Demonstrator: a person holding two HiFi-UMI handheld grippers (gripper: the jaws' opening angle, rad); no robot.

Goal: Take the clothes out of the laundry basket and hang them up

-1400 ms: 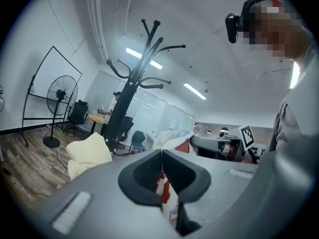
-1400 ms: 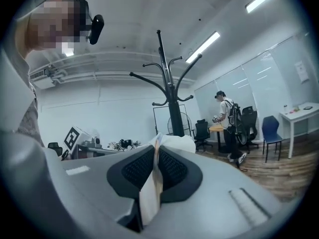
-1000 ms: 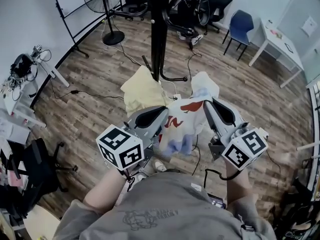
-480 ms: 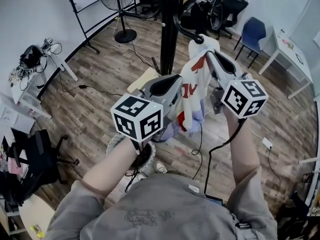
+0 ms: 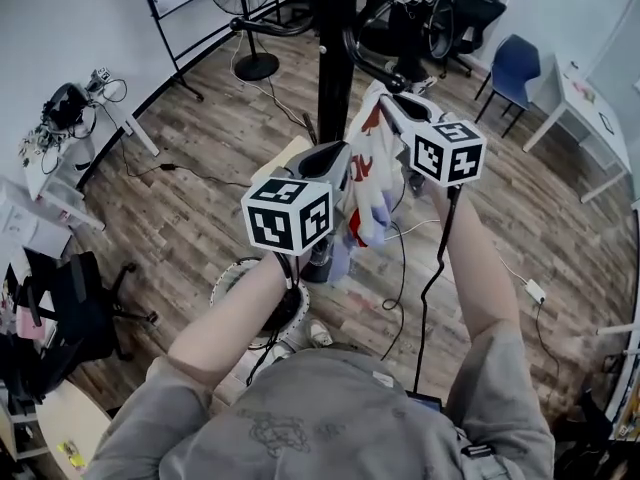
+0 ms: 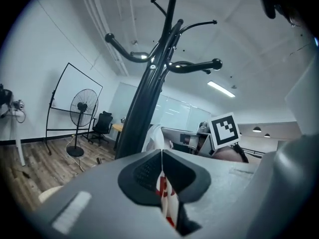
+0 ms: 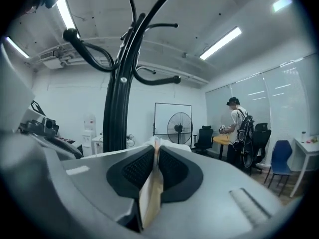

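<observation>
Shirt (image 5: 374,168) higher, tight in left gripper (image 6: 161,159), right gripper (image 7: 155,154).

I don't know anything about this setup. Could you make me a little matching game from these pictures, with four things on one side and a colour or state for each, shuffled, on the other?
Column one:
1. garment
2. coat stand
3. chair
4. right gripper

Column two:
A. blue, beside a white table
B. shut on the garment
C. white with a red print
D. black, with curved hooks

Pairs: 1-C, 2-D, 3-A, 4-B
</observation>
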